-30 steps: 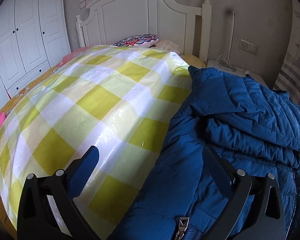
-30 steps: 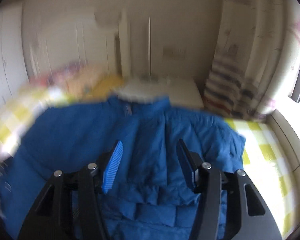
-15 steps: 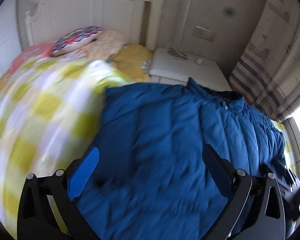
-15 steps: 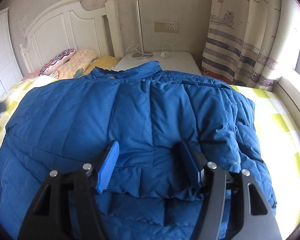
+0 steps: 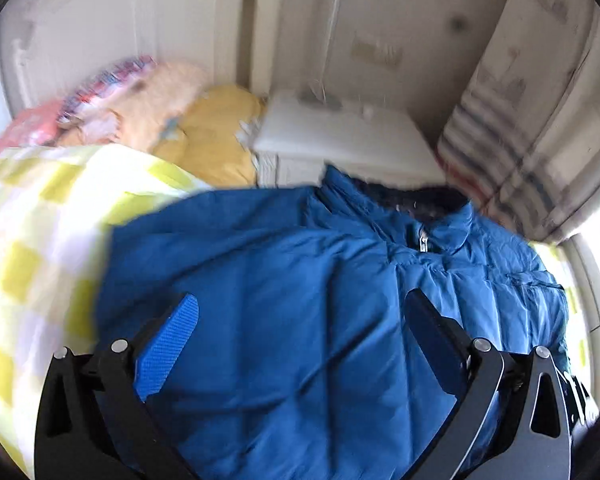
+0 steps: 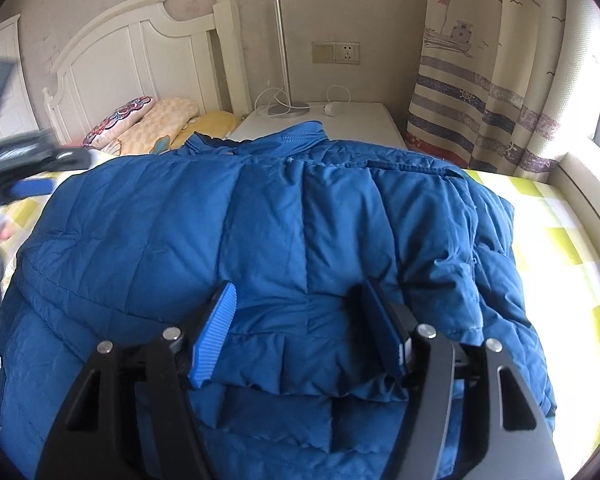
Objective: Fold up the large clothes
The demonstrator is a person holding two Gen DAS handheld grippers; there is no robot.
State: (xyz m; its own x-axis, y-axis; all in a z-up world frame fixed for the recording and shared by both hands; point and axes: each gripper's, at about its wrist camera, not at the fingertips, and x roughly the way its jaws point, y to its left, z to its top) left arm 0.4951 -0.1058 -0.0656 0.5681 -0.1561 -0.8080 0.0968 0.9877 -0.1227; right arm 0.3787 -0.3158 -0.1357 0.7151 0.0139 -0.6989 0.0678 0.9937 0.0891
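Folding blue jacket (image 6: 260, 232) mid-way: both my left gripper (image 5: 300, 320) and right gripper (image 6: 296, 308) hover spread, empty. Next, pinch hem (image 6: 284, 384) at 6 o'clock.

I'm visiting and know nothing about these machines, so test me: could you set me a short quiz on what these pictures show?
1. True or false: the blue puffer jacket lies on the yellow checked bedcover.
2. What stands on the white nightstand? A) a slim lamp B) a stack of books C) a potted plant
3. Fill in: the right tool hovers with its jaws ____ over the jacket's folded hem.

Key:
1. True; the cover shows on both sides of it.
2. A; the slim lamp has a white cable at its base.
3. Open; so are those of the left tool.
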